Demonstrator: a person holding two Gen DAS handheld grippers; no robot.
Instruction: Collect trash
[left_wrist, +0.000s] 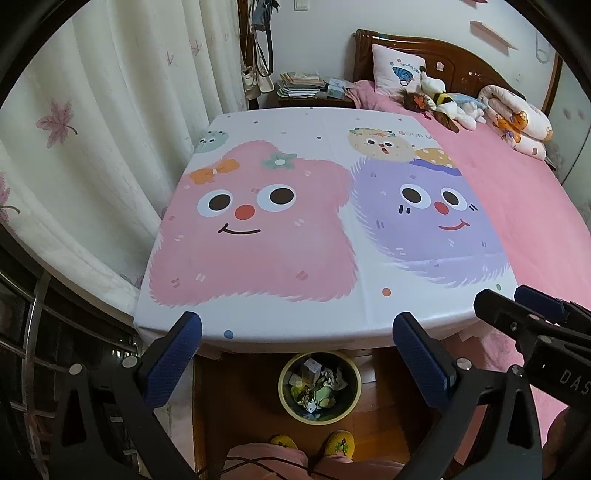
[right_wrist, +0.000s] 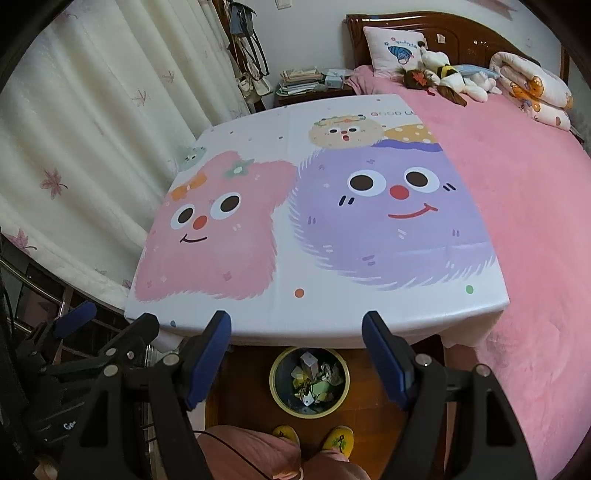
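While both stand wide and empty, left gripper (left_wrist: 295, 332), right gripper (right_wrist: 297, 328), one full bin (right_wrist: 309, 382)

The right claw (right_wrist: 295, 332) hangs with its blue pads wide apart and nothing between them, above the near edge of the cartoon-printed tabletop (right_wrist: 332, 317). At six o'clock, on the wooden floor (right_wrist: 243, 387), stands a round bin (right_wrist: 275, 384) holding crumpled trash (right_wrist: 314, 380). Yellow slippers (right_wrist: 338, 437) show below it. The left claw (right_wrist: 107, 325) sits at eight o'clock. A pink bed (right_wrist: 524, 221) fills three o'clock.
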